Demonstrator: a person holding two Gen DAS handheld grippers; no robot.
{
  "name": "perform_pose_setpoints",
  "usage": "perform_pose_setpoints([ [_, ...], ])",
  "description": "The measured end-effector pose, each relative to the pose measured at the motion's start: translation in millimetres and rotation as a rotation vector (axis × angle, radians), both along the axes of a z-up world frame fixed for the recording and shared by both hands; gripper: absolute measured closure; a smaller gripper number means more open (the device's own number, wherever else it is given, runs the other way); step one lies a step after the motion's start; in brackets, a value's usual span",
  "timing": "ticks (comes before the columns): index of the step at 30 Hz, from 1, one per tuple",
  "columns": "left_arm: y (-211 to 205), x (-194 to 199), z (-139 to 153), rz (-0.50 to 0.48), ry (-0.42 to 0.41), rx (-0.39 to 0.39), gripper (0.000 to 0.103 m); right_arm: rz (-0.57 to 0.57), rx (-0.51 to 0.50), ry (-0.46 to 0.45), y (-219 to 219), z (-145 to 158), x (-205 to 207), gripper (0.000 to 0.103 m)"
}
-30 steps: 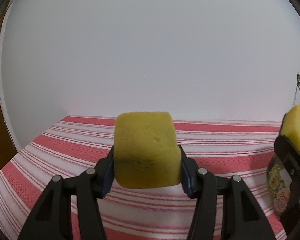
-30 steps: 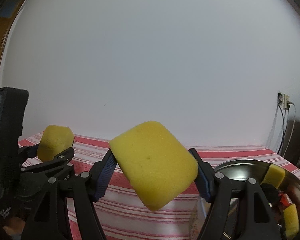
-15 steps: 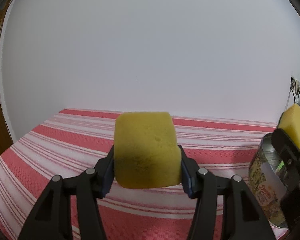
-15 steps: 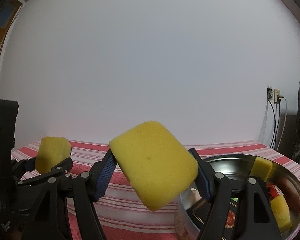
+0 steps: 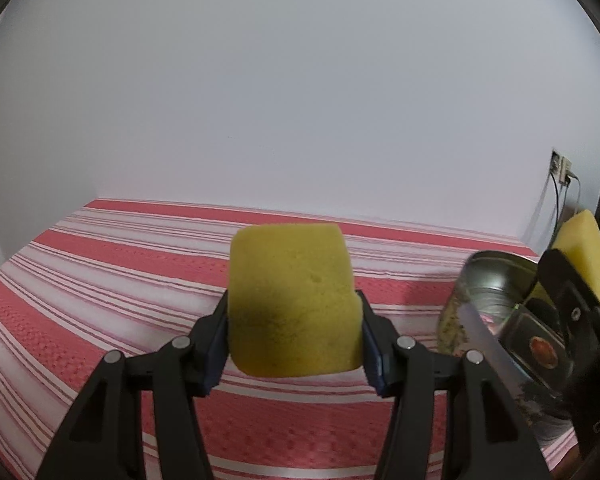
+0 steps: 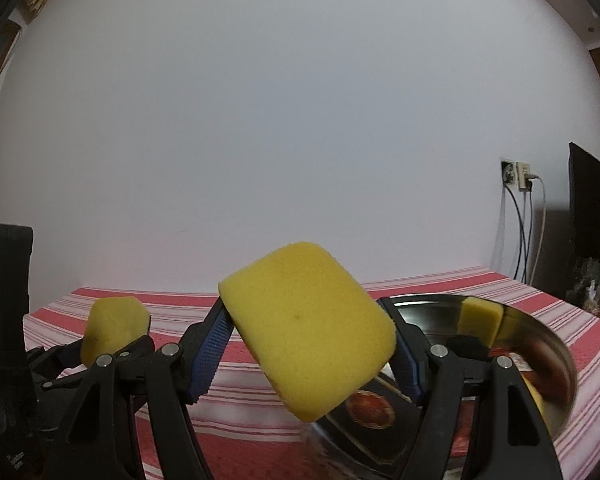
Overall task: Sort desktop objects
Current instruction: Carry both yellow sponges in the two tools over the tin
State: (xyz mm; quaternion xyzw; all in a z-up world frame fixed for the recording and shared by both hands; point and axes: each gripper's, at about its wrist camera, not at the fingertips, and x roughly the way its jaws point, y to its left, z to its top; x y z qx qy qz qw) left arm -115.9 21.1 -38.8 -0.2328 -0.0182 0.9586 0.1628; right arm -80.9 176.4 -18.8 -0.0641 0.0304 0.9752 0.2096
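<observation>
Left gripper [image 5: 293,344]: pinched on a yellow sponge [image 5: 292,300], upright, above the striped cloth [image 5: 100,288]. Right gripper [image 6: 310,354]: clamped on a tilted second sponge [image 6: 308,328], over the near rim of the metal tin [image 6: 556,356]. Risk judged: tilted sponge slipping out early, or a finger knocking the rim. Open room: bare cloth leftward; wall behind; tin crowding the right.

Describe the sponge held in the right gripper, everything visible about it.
The sponge is a yellow, porous foam block with rounded corners and one small dark speck on its face. It looks dry and barely squashed. It sits tilted, its lower corner pointing down, clamped between the ribbed blue pads of the right gripper, above the striped cloth and in front of the metal tin; nothing else touches it.
</observation>
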Motion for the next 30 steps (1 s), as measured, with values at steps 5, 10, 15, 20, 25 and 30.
perform_pose_setpoints([
  [5, 7.1, 8.7, 0.6, -0.010, 0.005, 0.002, 0.048, -0.025, 0.009, 0.027, -0.6, 1.4, 14.4, 0.029],
  [10, 12.1, 15.2, 0.1, -0.014, 0.017, -0.007, 0.048, -0.029, 0.020, 0.042, 6.7, -3.8, 19.6, 0.029],
  [15, 17.1, 23.4, -0.8, -0.021, 0.024, 0.001, 0.048, -0.046, 0.034, 0.061, 10.6, -5.3, 28.4, 0.029],
  [20, 27.6, 32.0, 1.8, -0.054, 0.026, -0.005, 0.048, -0.079, 0.045, 0.068, 8.5, 0.4, 44.3, 0.029],
  [25, 40.5, 42.0, 9.5, -0.091, 0.046, -0.003, 0.048, -0.127, 0.028, 0.065, 25.4, 0.3, 53.1, 0.029],
  [30, 55.3, 52.2, 16.6, -0.133, 0.067, -0.004, 0.048, -0.167, 0.022, 0.071, 41.6, 2.2, 65.2, 0.029],
])
